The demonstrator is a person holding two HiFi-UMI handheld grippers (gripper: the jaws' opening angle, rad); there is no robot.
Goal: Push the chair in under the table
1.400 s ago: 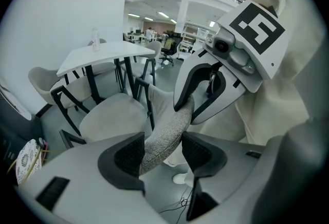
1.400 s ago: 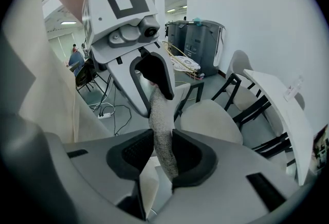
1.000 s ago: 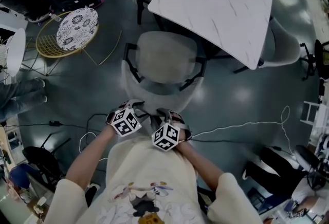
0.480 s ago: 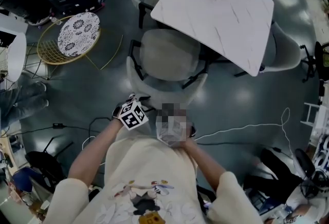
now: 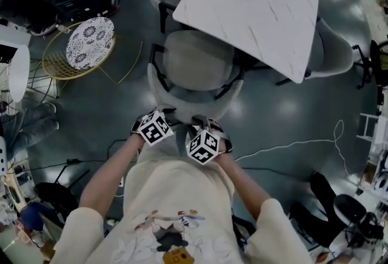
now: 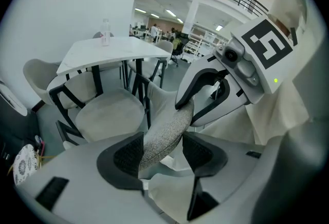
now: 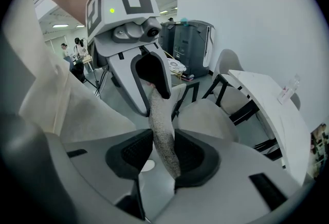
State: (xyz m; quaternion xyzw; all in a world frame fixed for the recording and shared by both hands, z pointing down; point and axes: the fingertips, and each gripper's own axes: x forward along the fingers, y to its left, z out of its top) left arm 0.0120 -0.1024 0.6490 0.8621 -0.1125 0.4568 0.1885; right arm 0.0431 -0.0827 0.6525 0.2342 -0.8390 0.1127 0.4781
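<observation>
1. Nearest, the person's cream sweater point(image 5: 176, 208) is filling the bottom of the head view, with both forearms reaching forward to the grippers.
2. The left gripper point(image 6: 164, 153) is straddling the top edge of the chair's backrest point(image 6: 167, 133). The grey fabric is leaning on one pad while a gap is showing at the other, so the jaws are standing apart around it and not pinching.
3. The right gripper point(image 7: 164, 153) is sitting just beside it on the same edge. Its jaws are opening, and the fabric is filling the space between the pads and touching both.
4. The chair point(image 5: 197, 66) is standing straight ahead of the grippers, with its backrest towards the person. The far part of its seat is lying under the near edge of the table point(image 5: 248, 8), and most of the seat is showing in front of that edge.
5. A white cable point(image 5: 291, 146) is trailing across the dark floor point(image 5: 285, 111) to the right.
6. A round patterned stool point(image 5: 90, 43) on a gold wire frame is standing off to the left, well apart from the chair.
7. A clear bottle point(image 6: 106, 30) is standing upright on the tabletop.
8. Other grey chairs point(image 5: 333, 51) are standing around the table's far sides.
</observation>
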